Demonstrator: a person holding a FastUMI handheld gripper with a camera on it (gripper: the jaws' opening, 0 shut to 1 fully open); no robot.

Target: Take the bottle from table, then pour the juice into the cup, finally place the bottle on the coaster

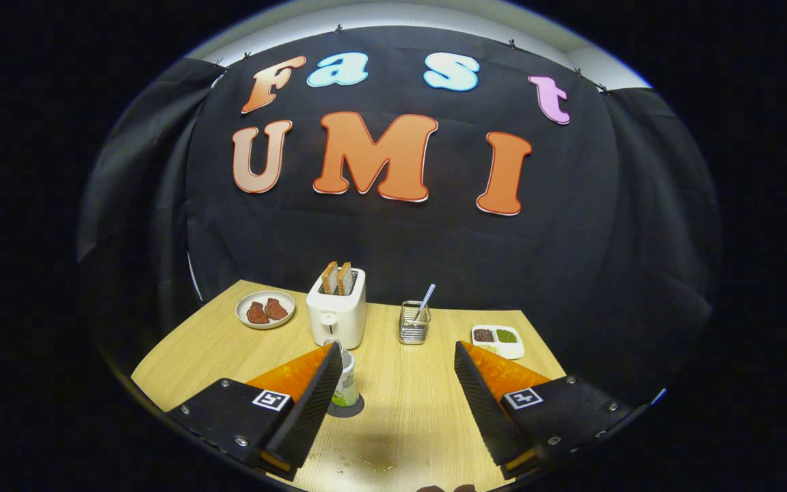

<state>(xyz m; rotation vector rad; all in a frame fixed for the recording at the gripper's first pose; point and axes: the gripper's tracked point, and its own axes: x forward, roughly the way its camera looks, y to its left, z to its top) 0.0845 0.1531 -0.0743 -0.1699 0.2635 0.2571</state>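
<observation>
Gripper (pixel 393 379) is wide open, holding nothing. Bottle (pixel 345 379) stands upright on coaster (pixel 351 408) just inside the left finger, near toaster (pixel 336 314). Judging placement done, retreat straight back without clipping it

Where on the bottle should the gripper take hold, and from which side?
Grip the bottle around its upright body, below the cap, coming level from the near side. It stands on a dark coaster beside one finger, so the open gripper must shift across first.
</observation>
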